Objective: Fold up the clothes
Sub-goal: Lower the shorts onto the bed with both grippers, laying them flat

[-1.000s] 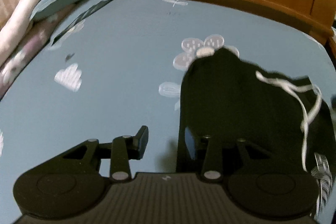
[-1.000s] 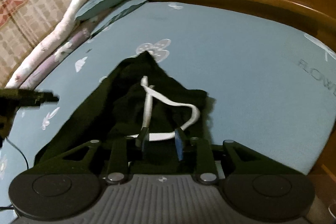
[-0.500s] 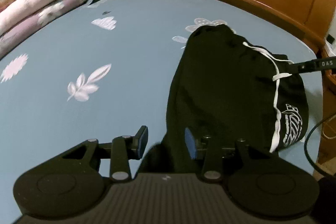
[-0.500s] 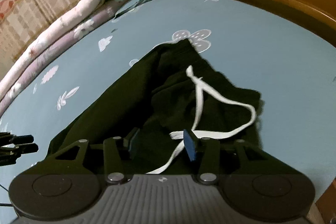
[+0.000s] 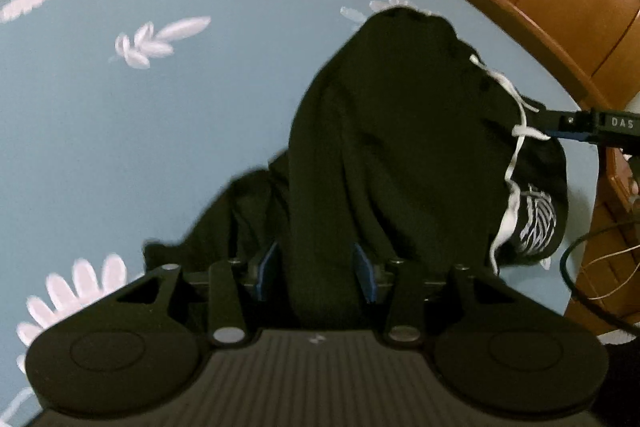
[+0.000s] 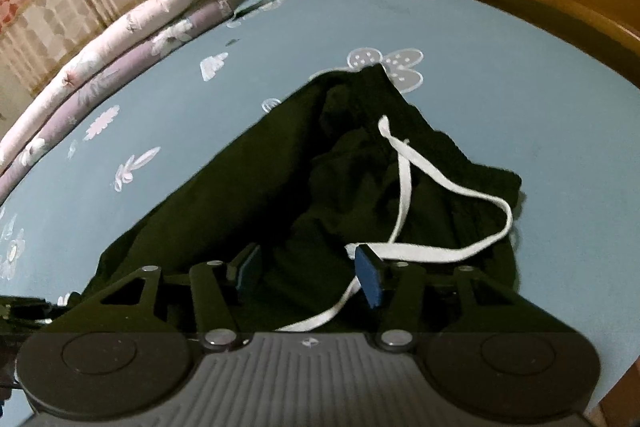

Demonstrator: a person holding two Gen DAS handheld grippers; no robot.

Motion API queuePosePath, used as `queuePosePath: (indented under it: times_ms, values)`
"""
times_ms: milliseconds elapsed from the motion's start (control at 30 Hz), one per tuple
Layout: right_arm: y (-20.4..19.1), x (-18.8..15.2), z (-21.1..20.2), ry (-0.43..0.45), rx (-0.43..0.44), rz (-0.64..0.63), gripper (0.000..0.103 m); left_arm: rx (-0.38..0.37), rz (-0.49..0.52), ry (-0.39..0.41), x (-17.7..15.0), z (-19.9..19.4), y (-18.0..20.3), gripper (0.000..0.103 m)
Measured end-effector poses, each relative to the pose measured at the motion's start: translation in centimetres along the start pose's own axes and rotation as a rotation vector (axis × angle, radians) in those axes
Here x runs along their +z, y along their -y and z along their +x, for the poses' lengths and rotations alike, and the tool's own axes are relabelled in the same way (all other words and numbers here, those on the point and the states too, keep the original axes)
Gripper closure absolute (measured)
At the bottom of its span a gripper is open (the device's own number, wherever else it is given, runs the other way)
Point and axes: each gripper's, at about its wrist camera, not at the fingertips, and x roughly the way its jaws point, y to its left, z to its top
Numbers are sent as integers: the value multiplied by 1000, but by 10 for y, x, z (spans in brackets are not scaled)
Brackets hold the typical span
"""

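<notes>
Blue floral bedsheet — both grippers' jaws spread over black shorts; "DAS" on right gripper.

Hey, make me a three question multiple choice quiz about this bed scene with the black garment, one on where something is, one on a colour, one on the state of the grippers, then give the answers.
1. Where does the black garment lie?
A. on the blue bedsheet
B. on a wooden floor
C. on a chair

2. What colour is the drawstring?
A. red
B. white
C. yellow

3. How do the fingers of the left gripper and the right gripper stand?
A. both shut tight on nothing
B. both apart, with cloth between them
C. both out of view

Answers: 1 A, the dark cloth is spread over the flower-printed sheet. 2 B, the cord shows pale white against the black fabric. 3 B, each wrist view shows a wide gap between the fingers, with garment in it.
</notes>
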Motion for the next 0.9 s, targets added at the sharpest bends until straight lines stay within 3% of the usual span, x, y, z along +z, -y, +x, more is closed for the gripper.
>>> queuePosePath:
  times_ms: [33, 67, 100, 200, 467, 667, 733, 800, 900]
  values:
    - [1, 0, 1, -3, -2, 1, 47, -4, -7, 4, -2, 0, 1, 66]
    - [1, -1, 1, -4, -1, 0, 47, -7, -15, 8, -4, -1, 1, 76]
    - [1, -1, 1, -5, 2, -2, 47, -14, -8, 17, -5, -3, 3, 99]
    - [-1, 1, 1, -5, 8, -9, 47, 5, 24, 74, -2, -17, 6, 101]
    - [-5, -1, 1, -12, 19, -20, 47, 50, -5, 150, 22, -29, -16, 101]
    - [-3, -7, 0, -27, 8, -9, 46, 82, -29, 206, 40, -37, -34, 97]
    - [-3, -8, 0, -29, 7, -6, 44, 68, -47, 214, 42, -38, -39, 89]
    - [-5, -8, 0, -35, 5, -7, 43, 18, -89, 211, 36, -35, -45, 72]
    - [-10, -8, 2, -42, 6, -19, 43, -28, -133, 215, 29, -30, -55, 58]
